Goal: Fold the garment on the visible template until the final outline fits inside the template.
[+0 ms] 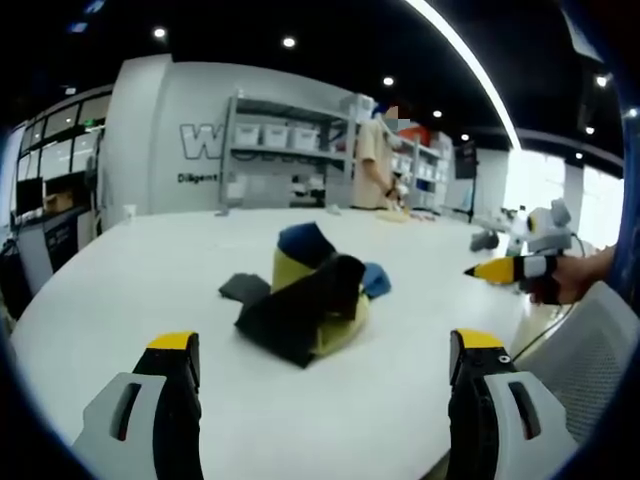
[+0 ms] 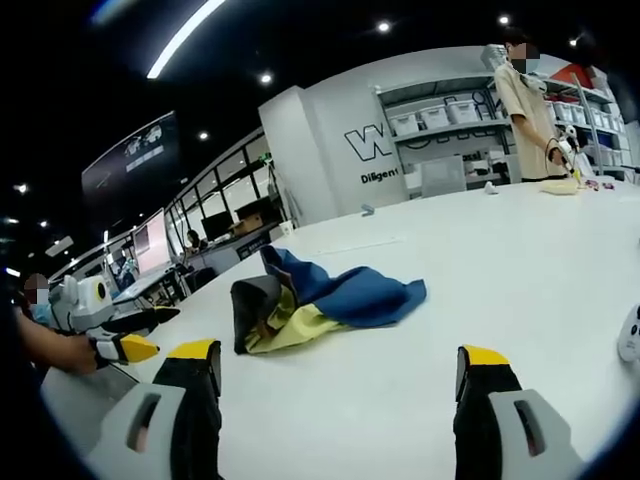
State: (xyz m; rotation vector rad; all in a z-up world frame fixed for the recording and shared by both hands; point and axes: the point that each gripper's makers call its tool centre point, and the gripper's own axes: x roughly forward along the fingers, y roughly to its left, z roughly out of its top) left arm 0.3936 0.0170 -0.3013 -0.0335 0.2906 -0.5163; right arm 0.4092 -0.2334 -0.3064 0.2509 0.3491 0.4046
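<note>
A: How did the grippers stand?
B: The left gripper (image 1: 322, 372) had its jaws wide apart, holding nothing; so did the right gripper (image 2: 340, 388).
A: And the garment (image 1: 308, 293)?
B: It lay crumpled on the white table (image 1: 140, 270), ahead of both and apart from them.
A: Beyond that?
B: A person (image 1: 378, 152) stood at the far edge, with shelves (image 1: 285, 140) behind.
</note>
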